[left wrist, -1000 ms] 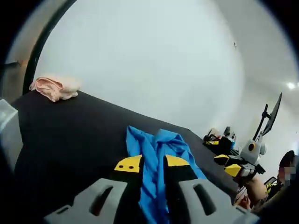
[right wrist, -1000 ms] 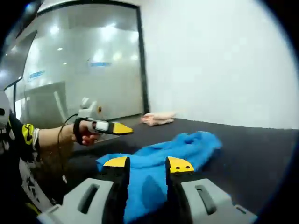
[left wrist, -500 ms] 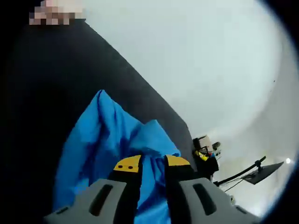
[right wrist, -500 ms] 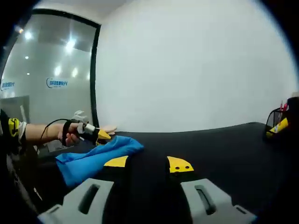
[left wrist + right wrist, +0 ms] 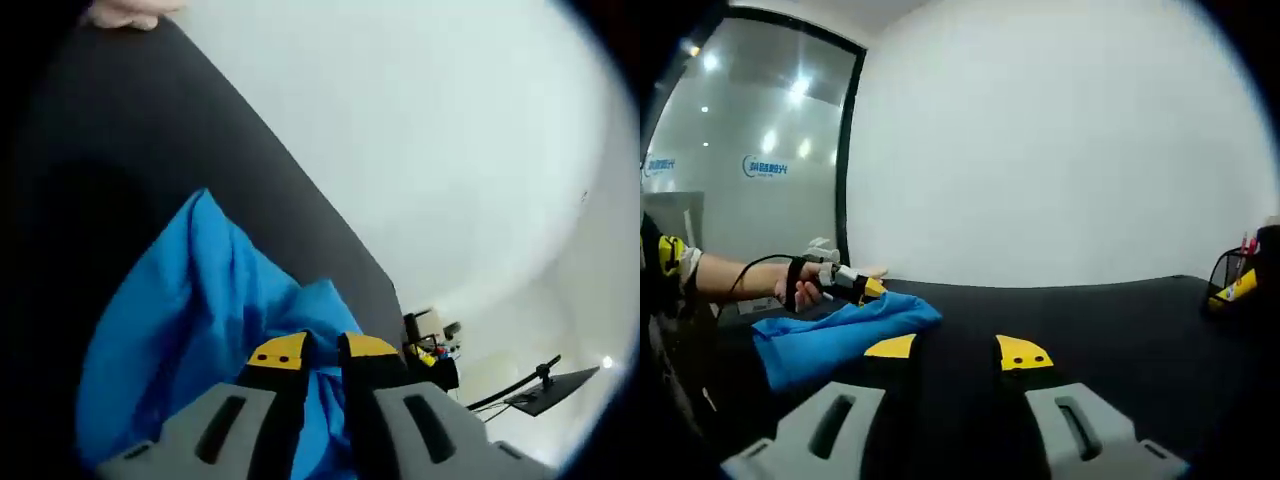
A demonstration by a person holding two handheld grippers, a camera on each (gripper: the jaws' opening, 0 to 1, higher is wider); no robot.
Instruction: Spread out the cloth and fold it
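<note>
- Left tool (image 5: 320, 352), jaws pinched together, grips the blue cloth (image 5: 190, 320) on the black counter (image 5: 120, 150).
- Right tool (image 5: 955, 350) hovers, jaws apart, holding nothing.

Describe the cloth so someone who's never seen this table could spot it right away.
Find the black table in front of the white wall. The cloth lies bunched at its left end in the right gripper view, where the left gripper pinches it. It is bright blue, unlike the pale pink bundle farther along the table.
</note>
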